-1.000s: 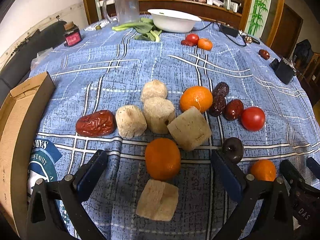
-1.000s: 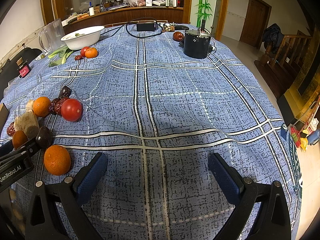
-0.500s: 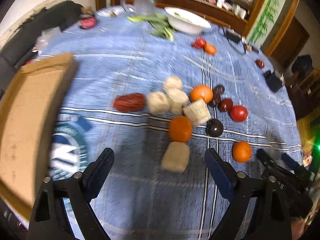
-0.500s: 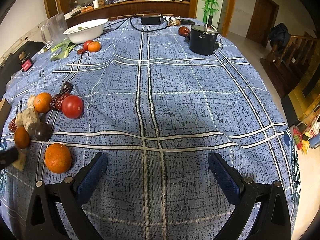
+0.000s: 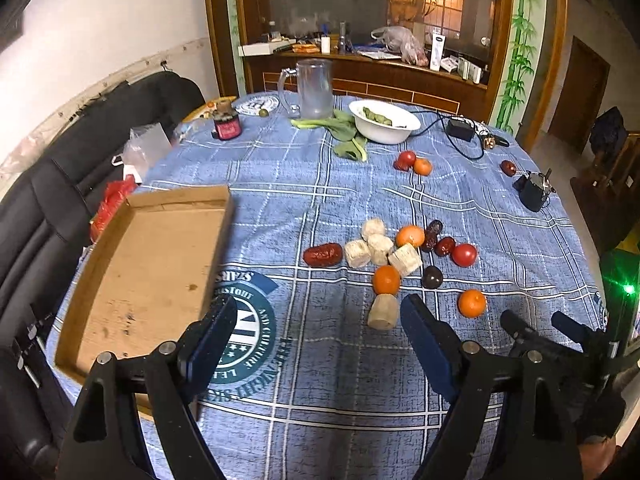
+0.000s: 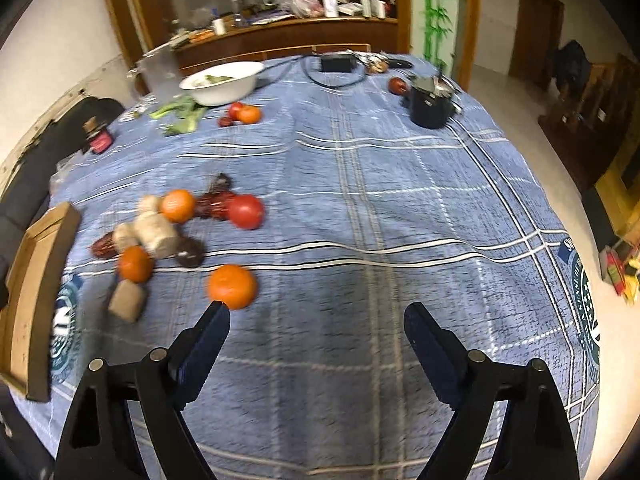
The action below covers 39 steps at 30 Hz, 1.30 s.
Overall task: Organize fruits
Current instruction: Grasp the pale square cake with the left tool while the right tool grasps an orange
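A heap of fruit lies on the blue checked tablecloth: three oranges (image 5: pixel 386 279), a red tomato (image 5: pixel 464 255), a big red date (image 5: pixel 322 255), dark dates (image 5: pixel 434 234), a dark plum (image 5: pixel 431 277) and several pale cut chunks (image 5: pixel 383 312). My left gripper (image 5: pixel 318 332) hangs above the cloth in front of the heap, jaws wide but closing, nothing between them. My right gripper (image 6: pixel 317 334) is over bare cloth, jaws closing, empty; the nearest orange (image 6: pixel 232 286) lies just beyond its left fingertip. A brown cardboard tray (image 5: pixel 148 264) sits at the left.
At the far side stand a white bowl (image 5: pixel 384 122), a clear jug (image 5: pixel 314 88), green leaves (image 5: pixel 344 132), a tomato and orange pair (image 5: pixel 416 162), a black pot (image 6: pixel 430 100), a small red jar (image 5: pixel 227 127) and cables. A black sofa (image 5: pixel 60 168) runs along the left.
The left gripper has risen and pulled back from the heap, so the cardboard tray and far counter now show. The right view has swung left toward the fruit. Both jaws have narrowed slightly.
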Available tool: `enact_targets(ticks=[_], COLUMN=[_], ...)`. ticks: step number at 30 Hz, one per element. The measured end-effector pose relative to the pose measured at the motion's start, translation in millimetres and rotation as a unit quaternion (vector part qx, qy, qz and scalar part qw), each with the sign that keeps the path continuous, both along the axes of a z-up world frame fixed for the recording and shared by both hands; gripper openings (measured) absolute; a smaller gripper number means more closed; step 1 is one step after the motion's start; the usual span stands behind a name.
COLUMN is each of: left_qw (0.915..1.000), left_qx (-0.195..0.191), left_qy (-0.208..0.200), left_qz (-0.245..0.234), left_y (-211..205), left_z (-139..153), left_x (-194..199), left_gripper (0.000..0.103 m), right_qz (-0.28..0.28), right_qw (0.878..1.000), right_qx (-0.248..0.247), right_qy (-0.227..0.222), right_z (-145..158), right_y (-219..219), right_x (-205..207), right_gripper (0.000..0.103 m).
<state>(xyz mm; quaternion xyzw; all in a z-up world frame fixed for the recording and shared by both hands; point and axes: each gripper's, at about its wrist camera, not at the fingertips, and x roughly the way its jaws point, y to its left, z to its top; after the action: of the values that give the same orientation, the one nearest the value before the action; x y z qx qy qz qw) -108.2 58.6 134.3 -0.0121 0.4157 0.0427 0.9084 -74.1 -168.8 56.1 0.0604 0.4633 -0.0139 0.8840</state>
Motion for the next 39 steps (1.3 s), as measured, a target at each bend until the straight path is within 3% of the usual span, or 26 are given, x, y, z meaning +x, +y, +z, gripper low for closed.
enact_targets(ticks=[9, 18, 24, 28, 32, 39], left_qw=[1.0000, 0.9997, 0.9979, 0.9960, 0.9928, 0.9805], left_qx=[0.009, -0.002, -0.024, -0.045, -0.077, -0.136], left_qy=[-0.003, 0.023, 0.052, 0.072, 0.091, 0.118], left_qz=[0.001, -0.001, 0.028, 0.027, -0.004, -0.079], left_y=[9, 20, 51, 62, 58, 37], left_z=[5, -12, -33, -49, -61, -76], left_x=[-8, -1, 11, 17, 24, 40], left_gripper=[0.083, 0.083, 0.083, 0.083, 0.083, 0.054], right_qz=[0.021, 0.023, 0.014, 0.010, 0.020, 0.045], right_qw=[1.000, 1.000, 1.000, 1.000, 1.000, 0.999], right_qx=[-0.002, -0.004, -0.013, -0.012, 0.002, 0.014], right_qy=[-0.001, 0.015, 0.013, 0.011, 0.014, 0.025], right_z=[6, -3, -6, -5, -5, -12], right_y=[22, 32, 25, 18, 18, 30], right_x=[-9, -8, -4, 2, 11, 31], right_gripper=[0.091, 0.091, 0.091, 0.083, 0.076, 0.073])
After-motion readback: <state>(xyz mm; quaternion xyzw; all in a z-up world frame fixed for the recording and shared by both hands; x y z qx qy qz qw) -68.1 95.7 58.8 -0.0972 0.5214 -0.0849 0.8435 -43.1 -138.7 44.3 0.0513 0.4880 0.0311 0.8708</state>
